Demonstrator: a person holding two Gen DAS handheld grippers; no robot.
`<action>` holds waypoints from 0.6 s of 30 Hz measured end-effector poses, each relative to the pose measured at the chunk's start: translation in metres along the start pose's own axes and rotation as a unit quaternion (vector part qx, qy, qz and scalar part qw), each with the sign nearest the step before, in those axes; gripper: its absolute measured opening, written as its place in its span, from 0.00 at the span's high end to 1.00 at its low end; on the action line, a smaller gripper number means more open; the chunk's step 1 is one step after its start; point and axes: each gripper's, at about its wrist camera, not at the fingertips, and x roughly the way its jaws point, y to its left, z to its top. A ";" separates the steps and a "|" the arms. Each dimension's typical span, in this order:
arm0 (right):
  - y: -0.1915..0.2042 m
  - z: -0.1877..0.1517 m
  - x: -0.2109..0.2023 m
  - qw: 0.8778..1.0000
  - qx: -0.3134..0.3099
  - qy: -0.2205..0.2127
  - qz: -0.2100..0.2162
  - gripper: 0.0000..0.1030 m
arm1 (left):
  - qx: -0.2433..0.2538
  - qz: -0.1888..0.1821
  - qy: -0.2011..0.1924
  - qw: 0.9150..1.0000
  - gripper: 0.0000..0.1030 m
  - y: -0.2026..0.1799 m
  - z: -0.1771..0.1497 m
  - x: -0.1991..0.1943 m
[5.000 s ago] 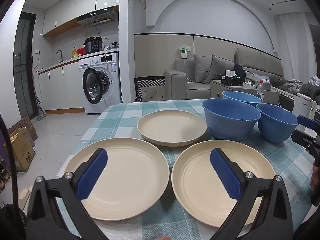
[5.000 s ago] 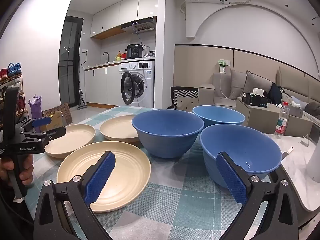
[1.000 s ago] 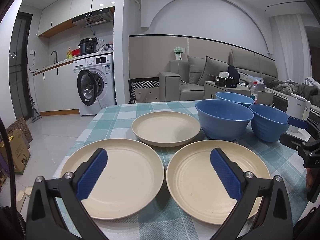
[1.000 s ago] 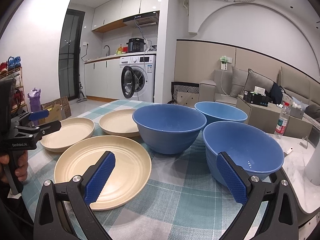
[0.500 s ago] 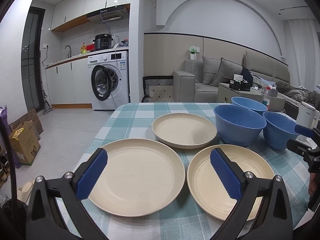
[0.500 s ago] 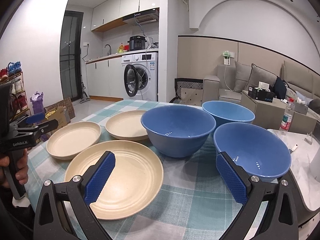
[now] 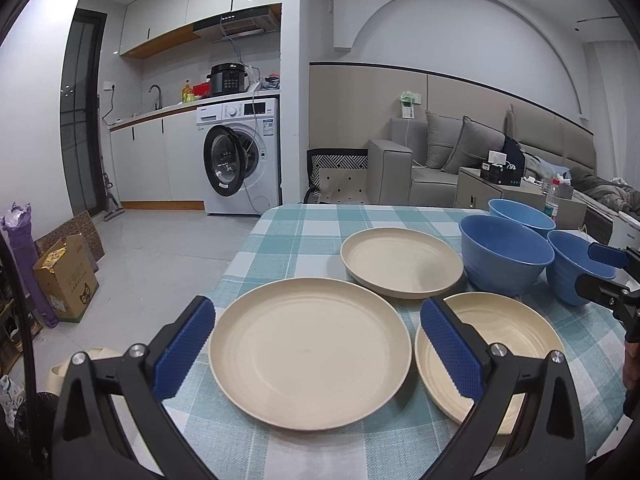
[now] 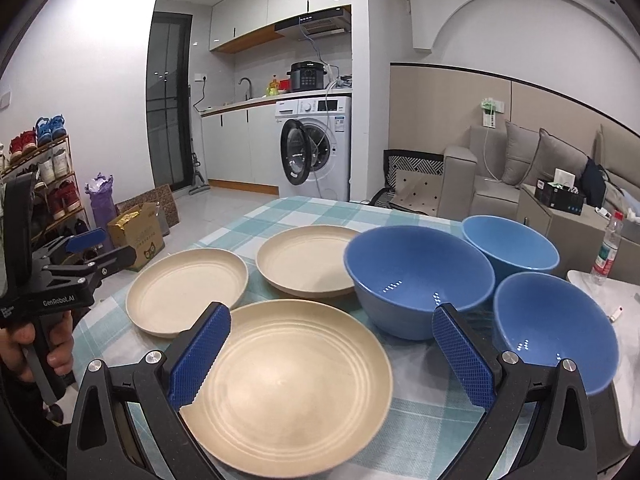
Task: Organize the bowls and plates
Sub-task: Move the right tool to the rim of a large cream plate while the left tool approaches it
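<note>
Since the frames half a second earlier, both views had swung left: the washing machine sat further toward centre and the plates had slid toward 3 o'clock in the left wrist view.

Left gripper: jaws wide apart, holding nothing, hovering over the near-left cream plate, which lay between the blue pads. Right gripper: jaws equally wide, nothing held, hovering above the near-right cream plate.

In the left view that second plate lay just beside the first at 3 o'clock. A third cream plate lay at 1 o'clock, apart from both.

Three blue bowls stood upright at 2 o'clock in the right view: the large bowl nearest the plates, a far bowl behind it, a near bowl at 3 o'clock. Whether the bowls touched could not be told.

All rested on a teal checked tablecloth.
</note>
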 end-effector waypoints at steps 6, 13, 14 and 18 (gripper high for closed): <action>0.016 0.014 0.013 1.000 -0.010 0.007 0.018 0.00 | -0.027 0.021 0.011 0.999 0.00 0.016 0.001 0.005; 0.040 0.025 0.038 0.999 -0.028 0.025 0.040 0.00 | -0.034 0.039 0.022 0.998 0.00 0.032 -0.001 0.012; 0.044 0.026 0.042 0.998 -0.029 0.030 0.044 0.00 | -0.036 0.039 0.024 0.998 0.00 0.034 -0.001 0.014; 0.054 0.029 0.058 0.997 -0.033 0.044 0.058 0.01 | -0.041 0.046 0.034 0.997 0.00 0.042 -0.003 0.019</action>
